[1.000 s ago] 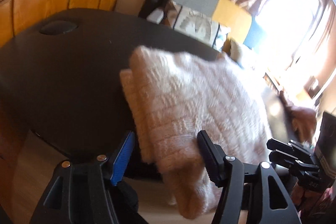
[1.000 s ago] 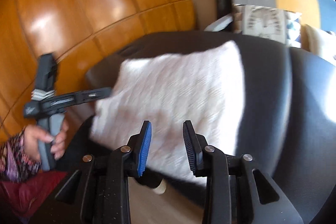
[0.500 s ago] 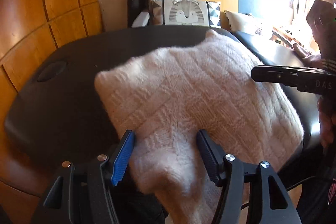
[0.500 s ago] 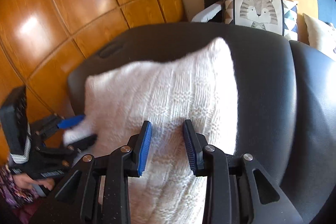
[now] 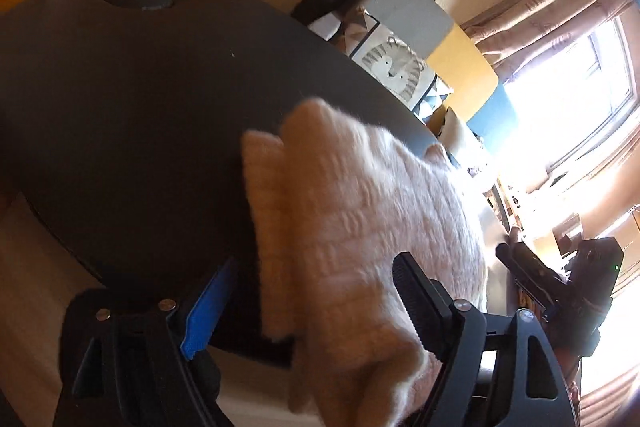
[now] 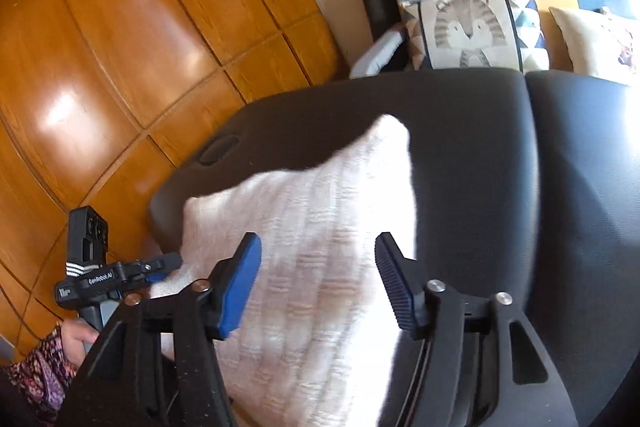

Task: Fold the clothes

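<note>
A pale knitted sweater [image 5: 360, 227] lies folded on the black padded table [image 5: 120, 107], its near edge hanging over the table's rim. My left gripper [image 5: 310, 303] straddles that near edge; its jaws are opening and stand wide, the blue pad clear of the knit. In the right wrist view the sweater [image 6: 320, 219] fills the middle. My right gripper [image 6: 316, 287] hovers over it, jaws opening, pads not pressing it. The left gripper [image 6: 164, 267] shows at the sweater's left corner.
A wood-panelled wall [image 6: 120, 27] runs behind and left of the table [image 6: 480, 147]. A sofa with a tiger cushion [image 6: 464, 27] stands past the far edge. A hand with a patterned sleeve [image 6: 76, 339] holds the left gripper. A bright window [image 5: 580, 87] glares at the right.
Both grippers' jaws stand wider than before. The left view has rolled and swung left, so the sweater now sits right of centre. The right gripper has shifted sideways over the sweater.
</note>
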A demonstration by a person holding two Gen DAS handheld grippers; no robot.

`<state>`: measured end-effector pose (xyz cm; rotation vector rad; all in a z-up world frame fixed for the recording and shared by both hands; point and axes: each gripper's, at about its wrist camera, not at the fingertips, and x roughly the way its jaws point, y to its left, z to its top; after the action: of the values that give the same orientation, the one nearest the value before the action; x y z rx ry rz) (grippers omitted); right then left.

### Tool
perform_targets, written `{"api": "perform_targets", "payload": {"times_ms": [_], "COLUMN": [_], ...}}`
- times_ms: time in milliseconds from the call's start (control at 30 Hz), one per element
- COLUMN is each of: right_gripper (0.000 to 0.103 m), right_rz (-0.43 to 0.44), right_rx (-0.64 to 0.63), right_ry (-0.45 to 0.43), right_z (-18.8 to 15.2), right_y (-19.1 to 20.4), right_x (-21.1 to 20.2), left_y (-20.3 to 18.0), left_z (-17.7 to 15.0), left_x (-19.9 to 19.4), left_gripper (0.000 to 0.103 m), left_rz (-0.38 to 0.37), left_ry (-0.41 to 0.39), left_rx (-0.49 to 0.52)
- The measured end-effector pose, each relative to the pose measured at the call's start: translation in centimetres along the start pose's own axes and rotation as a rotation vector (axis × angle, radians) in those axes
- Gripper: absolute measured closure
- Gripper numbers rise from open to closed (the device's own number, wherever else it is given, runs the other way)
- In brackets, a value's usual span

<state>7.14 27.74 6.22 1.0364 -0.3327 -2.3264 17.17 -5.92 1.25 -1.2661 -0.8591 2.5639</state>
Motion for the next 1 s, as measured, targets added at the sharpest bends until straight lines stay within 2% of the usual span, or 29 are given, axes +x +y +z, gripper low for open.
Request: {"api": "perform_targets", "payload": {"times_ms": [167, 333, 600, 767, 900, 1000], "right_gripper": [0.04, 0.04, 0.034, 0.031, 0.029, 0.027], "right_rz": [0.011, 0.03, 0.192, 0.294, 0.314, 0.313], "right_rx": [0.068, 0.13, 0.323, 0.423, 0.408, 0.391], "right_ry": [0.092, 0.15, 0.205, 0.257, 0.291, 0.316], "right_z": [0.7, 0.6, 0.5, 0.4, 0.9, 1.3], "right_y": [-2.5, -4.5, -7.6, -9.0, -8.7, -8.5], "right_x": [1.9, 3.4, 6.0, 8.1, 9.1, 9.7], "left_y": [0.4, 1.8, 3.0, 3.7, 4.8, 4.9], "left_z": [2.0, 2.4, 3.7, 4.9, 5.8, 5.8], "left_x": [1.7, 2.3, 2.8, 4.1, 4.7, 4.8], "left_gripper": [0.022, 0.022, 0.021, 0.02, 0.02, 0.02], "left_rz": [-0.045, -0.076, -0.126, -0.183, -0.256, -0.271], "left_ry": [0.104, 0.132, 0.16, 0.211, 0.229, 0.229], "left_rx": [0.02, -0.037, -0.065, -0.024, -0.076, -0.079]}}
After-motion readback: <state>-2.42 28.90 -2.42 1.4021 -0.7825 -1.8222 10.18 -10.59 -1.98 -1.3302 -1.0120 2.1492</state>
